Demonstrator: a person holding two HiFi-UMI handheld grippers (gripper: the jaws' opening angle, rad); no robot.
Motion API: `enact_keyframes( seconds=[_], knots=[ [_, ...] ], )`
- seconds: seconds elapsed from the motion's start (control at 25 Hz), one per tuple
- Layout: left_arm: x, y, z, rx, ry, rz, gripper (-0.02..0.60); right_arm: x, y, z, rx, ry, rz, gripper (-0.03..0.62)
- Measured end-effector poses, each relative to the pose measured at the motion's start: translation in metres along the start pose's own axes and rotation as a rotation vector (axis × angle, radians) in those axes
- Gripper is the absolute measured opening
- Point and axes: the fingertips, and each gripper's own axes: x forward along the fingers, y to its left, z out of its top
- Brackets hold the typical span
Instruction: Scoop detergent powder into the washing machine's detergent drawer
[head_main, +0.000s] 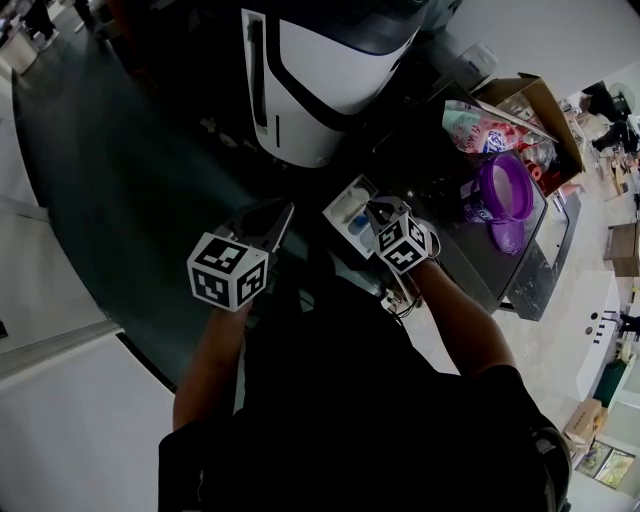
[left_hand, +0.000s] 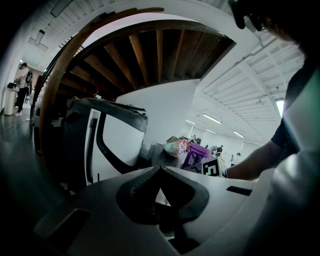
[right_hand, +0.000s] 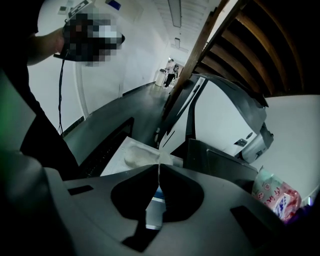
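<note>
your left gripper (head_main: 280, 212), nearest with its marker cube, is clenched on nothing and hangs apart from the drawer, off to its left. your right gripper (head_main: 375, 208) is over the white detergent drawer (head_main: 340, 205), which stands open at the dark washing machine (head_main: 480, 250). its jaws press together at the tips, and a pale sliver at the seam is too thin to identify. pale powder (right_hand: 139, 155) lies heaped in the drawer. far right on the machine stand a purple tub (head_main: 503, 183) and a pink detergent bag (head_main: 470, 128).

drawer (head_main: 341, 204) left of tub (head_main: 503, 188) | box (head_main: 537, 100) behind tub
</note>
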Motion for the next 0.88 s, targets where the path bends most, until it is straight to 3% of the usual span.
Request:
enact_keyframes(
  seconds=[0.64,0.88],
  knots=[
    [0.005,-0.007,0.000,0.013,0.011,-0.019,0.008,-0.005,-0.009,-0.002,-0.222,0.053,-0.129,0.021],
    [-0.002,-0.008,0.001,0.021,0.011,-0.020,0.008,-0.002,0.002,-0.007,-0.267,0.090,-0.093,0.021]
  ],
)
